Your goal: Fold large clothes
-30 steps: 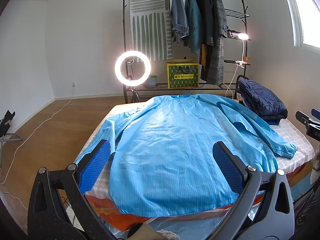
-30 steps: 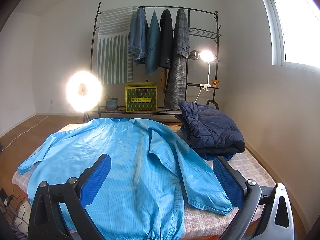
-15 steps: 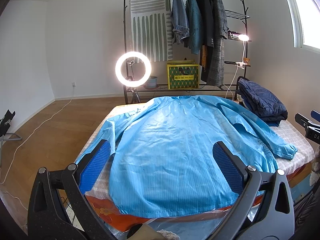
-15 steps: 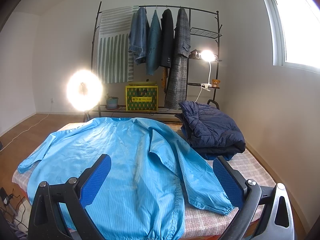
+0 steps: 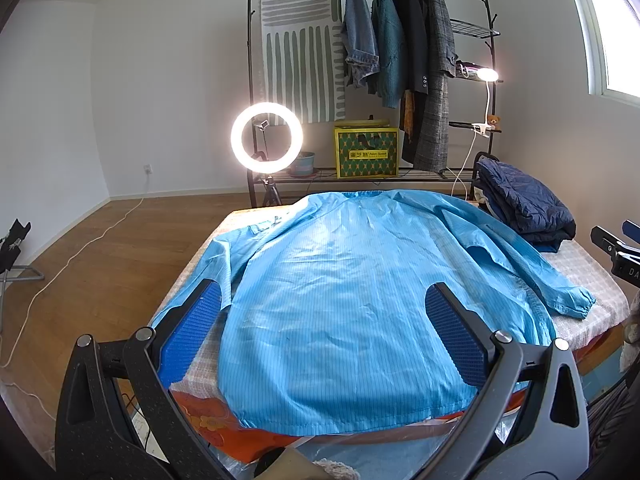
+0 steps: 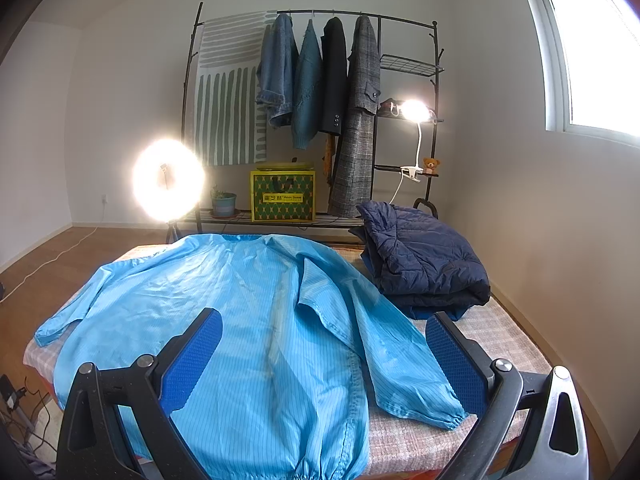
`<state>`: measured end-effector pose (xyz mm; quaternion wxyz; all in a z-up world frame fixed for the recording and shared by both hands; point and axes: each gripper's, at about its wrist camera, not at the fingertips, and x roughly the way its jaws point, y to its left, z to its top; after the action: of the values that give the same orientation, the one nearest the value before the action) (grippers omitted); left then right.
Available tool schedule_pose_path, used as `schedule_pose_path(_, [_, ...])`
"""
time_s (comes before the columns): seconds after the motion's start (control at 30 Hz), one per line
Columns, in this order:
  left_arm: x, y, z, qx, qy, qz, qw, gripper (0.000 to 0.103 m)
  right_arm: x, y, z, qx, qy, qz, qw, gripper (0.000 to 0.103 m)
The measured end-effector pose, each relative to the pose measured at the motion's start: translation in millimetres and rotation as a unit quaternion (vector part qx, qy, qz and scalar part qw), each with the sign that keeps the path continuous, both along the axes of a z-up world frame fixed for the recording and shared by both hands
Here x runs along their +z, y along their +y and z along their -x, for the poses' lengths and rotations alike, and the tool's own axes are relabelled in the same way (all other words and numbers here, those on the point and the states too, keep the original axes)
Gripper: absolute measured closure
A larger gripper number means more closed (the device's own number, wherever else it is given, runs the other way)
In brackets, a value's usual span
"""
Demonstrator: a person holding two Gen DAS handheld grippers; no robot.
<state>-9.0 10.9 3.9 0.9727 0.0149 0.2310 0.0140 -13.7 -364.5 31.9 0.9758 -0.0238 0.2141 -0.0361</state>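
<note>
A large light-blue striped jacket [image 5: 352, 288] [image 6: 224, 320] lies spread flat, back up, on the checked bed [image 5: 592, 280] [image 6: 496, 332], collar at the far end. Its right sleeve [image 6: 384, 348] runs down beside the body, the cuff near the bed's front right. The left sleeve [image 5: 208, 264] lies along the left edge. My left gripper [image 5: 324, 328] hovers open above the hem with nothing between its blue pads. Over the jacket's right side my right gripper [image 6: 324, 352] is held open and empty. Its black frame [image 5: 616, 248] shows at the right edge of the left wrist view.
A folded navy quilted jacket [image 5: 524, 204] [image 6: 420, 264] sits on the bed's far right corner. Behind the bed stand a clothes rack [image 5: 392, 40] with hanging coats, a lit ring light [image 5: 267, 136] [image 6: 168, 180], a yellow-green box [image 6: 283, 196] and a clip lamp [image 6: 414, 112]. Wood floor lies to the left.
Both grippers stay open; the views shift only slightly. The jacket has not moved.
</note>
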Motion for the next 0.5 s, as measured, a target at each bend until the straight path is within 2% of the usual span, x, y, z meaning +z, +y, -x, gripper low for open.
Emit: schedule_pose_path(0.5, [-2.2,-0.8,0.2,0.0,-0.001,0.0,1.0,0.0,0.4,-0.5,-0.1,0.0,0.0,0.001,1.0,0.0])
